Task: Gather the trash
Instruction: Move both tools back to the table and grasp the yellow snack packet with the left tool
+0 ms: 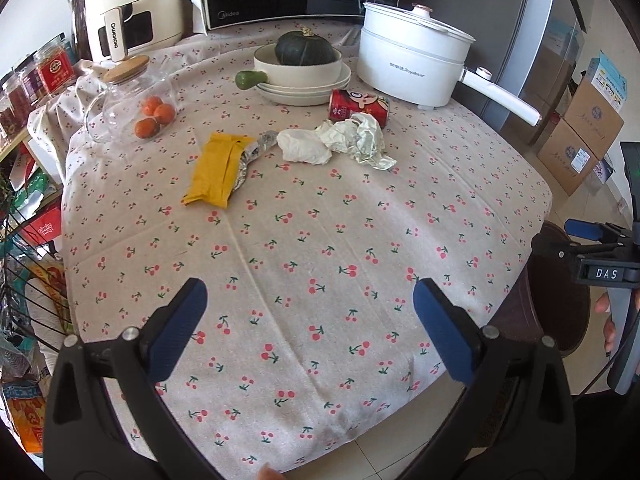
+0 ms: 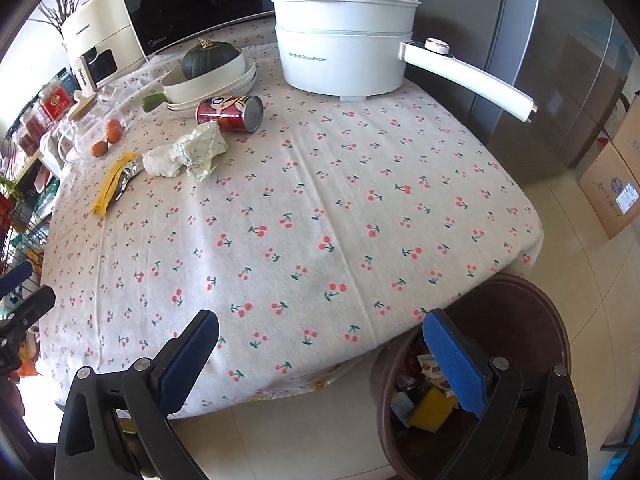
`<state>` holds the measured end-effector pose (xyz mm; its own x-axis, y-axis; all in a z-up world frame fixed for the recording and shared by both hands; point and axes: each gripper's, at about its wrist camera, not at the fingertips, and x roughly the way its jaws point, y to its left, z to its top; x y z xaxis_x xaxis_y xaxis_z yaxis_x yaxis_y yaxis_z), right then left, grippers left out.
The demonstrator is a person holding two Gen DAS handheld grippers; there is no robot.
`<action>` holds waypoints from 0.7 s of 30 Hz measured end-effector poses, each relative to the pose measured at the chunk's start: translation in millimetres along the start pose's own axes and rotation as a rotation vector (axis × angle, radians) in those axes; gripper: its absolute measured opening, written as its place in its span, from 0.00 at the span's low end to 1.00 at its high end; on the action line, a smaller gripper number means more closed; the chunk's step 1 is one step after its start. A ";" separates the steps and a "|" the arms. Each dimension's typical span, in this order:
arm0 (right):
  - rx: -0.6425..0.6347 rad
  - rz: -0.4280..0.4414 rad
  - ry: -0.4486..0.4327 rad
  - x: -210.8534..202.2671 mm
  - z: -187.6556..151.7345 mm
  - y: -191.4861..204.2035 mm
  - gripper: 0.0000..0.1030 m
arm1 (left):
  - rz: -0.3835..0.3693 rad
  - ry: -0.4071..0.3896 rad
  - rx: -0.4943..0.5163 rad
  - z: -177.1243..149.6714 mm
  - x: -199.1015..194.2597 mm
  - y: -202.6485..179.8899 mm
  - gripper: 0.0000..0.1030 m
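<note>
1. Both tools are empty. The left gripper (image 1: 310, 322) has its blue-padded jaws spread wide over bare cloth, and the right gripper (image 2: 320, 356) stands just as wide, nothing between its pads.
2. The trash lies in a loose row toward the far left of the cherry-print tablecloth (image 1: 320, 264). In the left wrist view the flat yellow foil-lined wrapper (image 1: 216, 168) is at about eleven o'clock from the jaws. The crumpled white tissue (image 1: 304, 146) and the crinkled pale paper wrapper (image 1: 360, 140) sit near twelve, and the red printed drink can (image 1: 358, 108), on its side, is just behind them.
3. The round brown waste bin (image 2: 552, 332) stands on the floor off the table's near right corner, at about five o'clock in the right wrist view, already holding scraps.
4. I judge the next step to be a reach for another piece. The left tool sits nearer the yellow wrapper, the right nearer the can.
5. Pinch the paper wads at their bulk, not a loose flap.
6. Straddle the can across its round body; it may roll.
7. Steer clear of the stacked cream bowls (image 1: 304, 76) and the clear glass jar (image 1: 136, 108) of oranges.
</note>
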<state>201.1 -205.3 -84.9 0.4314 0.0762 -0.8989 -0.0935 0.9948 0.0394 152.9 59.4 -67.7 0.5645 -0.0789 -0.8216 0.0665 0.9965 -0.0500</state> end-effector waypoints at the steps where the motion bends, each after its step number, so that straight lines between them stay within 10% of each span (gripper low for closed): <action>1: -0.003 0.007 0.003 2.0 2.0 5.8 1.00 | 0.006 0.004 -0.010 -0.9 -0.5 6.1 0.99; 14: -0.039 0.057 0.032 33.3 22.5 64.7 1.00 | 0.078 0.026 -0.139 0.8 10.8 90.4 0.99; 21: -0.038 0.091 0.074 56.5 41.6 81.1 1.00 | -0.020 0.084 -0.216 22.7 44.6 125.2 0.99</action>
<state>255.2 -117.5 -114.4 0.3527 0.1596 -0.9220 -0.1641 0.9806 0.1070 205.1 180.0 -97.7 0.4936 -0.1049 -0.8634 -0.1056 0.9781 -0.1793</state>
